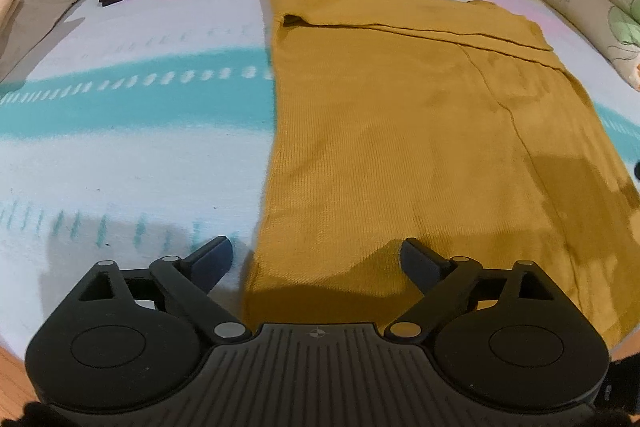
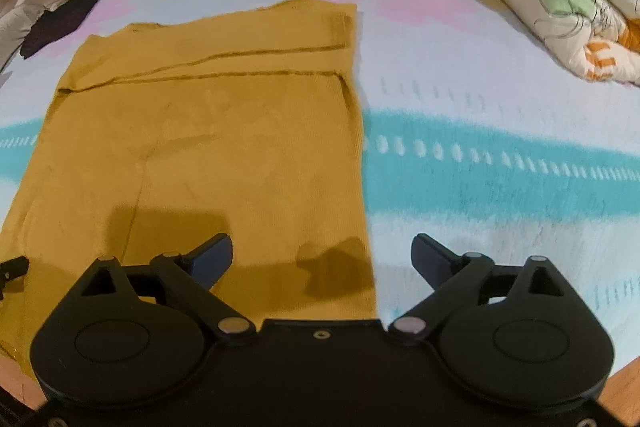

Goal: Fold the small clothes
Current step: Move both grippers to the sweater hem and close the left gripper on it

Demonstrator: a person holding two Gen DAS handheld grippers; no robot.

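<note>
Hovering wide-jawed over the near hem of the sweater (image 1: 400, 131), spread flat on the bed (image 1: 120, 167): left gripper (image 1: 316, 259) astride its left corner, right gripper (image 2: 322, 255) astride its right, neither touching cloth. Lower both onto the hem corners, pinch every layer, then carry the hem evenly toward the far fold.
</note>
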